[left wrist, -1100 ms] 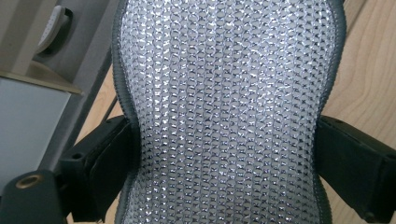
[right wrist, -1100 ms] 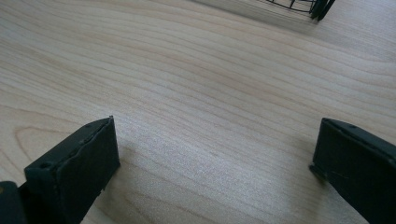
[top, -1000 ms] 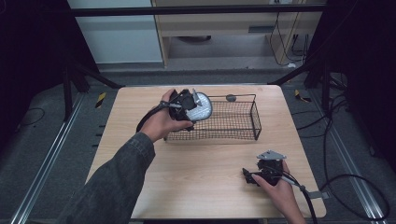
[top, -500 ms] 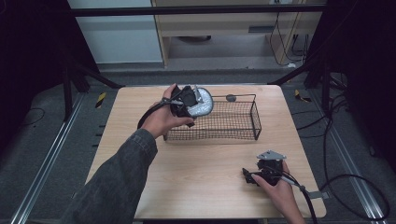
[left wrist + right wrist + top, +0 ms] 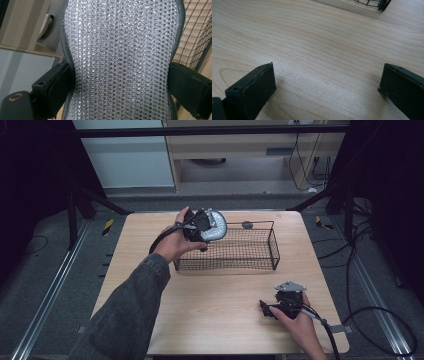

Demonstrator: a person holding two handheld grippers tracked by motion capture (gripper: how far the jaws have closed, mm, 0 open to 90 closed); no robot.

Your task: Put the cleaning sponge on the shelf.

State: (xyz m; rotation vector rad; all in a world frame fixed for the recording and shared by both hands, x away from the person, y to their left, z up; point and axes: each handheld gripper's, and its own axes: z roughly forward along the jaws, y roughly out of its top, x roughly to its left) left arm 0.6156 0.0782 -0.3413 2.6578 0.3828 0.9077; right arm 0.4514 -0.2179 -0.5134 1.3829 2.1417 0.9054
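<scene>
Silver pad: sparkly mesh-textured pad with dark stitched rim, held above the basket's left end
Left gripper: 2 jaws clamped on the pad's narrowed waist, pressing its sides in
Handling: looks light, soft and bendy, textured so not slippery; the waist or rim seems the best hold
Wire basket: black, on the table centre, seems empty
Disc: small, dark, just behind the basket
Right gripper: jaws wide apart, nothing between them, low over bare wooden table
</scene>
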